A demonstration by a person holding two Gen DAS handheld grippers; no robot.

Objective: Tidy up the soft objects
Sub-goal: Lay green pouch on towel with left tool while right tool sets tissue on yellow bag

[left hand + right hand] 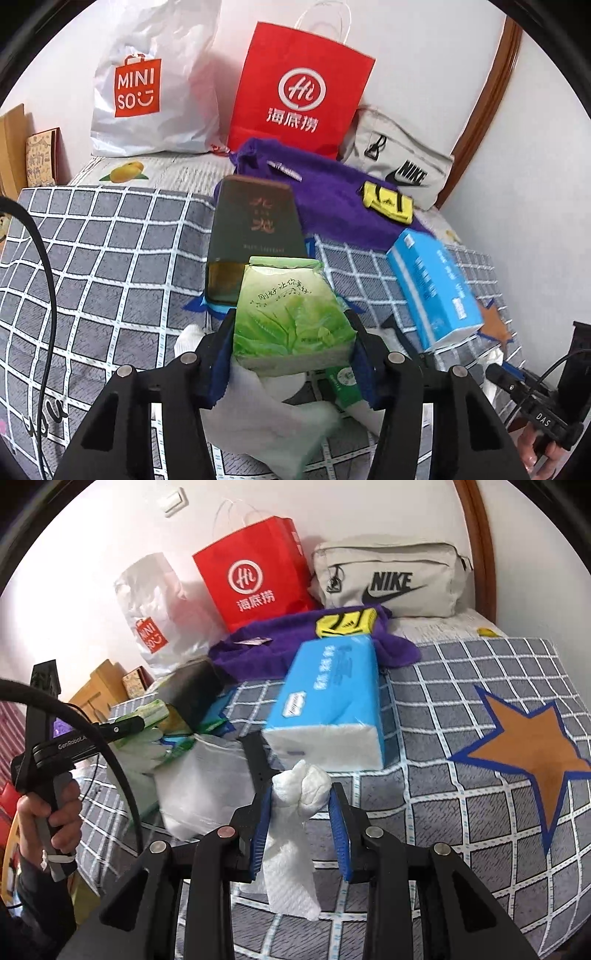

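While a grey checked bedspread with an orange star covers the bed, bags line the wall behind it: a white Miniso plastic bag, a red paper bag and a pale Nike pouch. Just in front of them lies a purple towel with a yellow cloth on top. A blue tissue pack rests tilted on the bedspread, near the towel's edge, and a dark box lies beside it toward the left. The left gripper has its jaws pressed against both sides of a green tissue pack, held raised above a white plastic bag and just in front of the dark box. The right gripper stands partly open around a crumpled white paper towel; one pad touches the towel, though I cannot tell whether the other does, and its loose end hangs down between the fingers.
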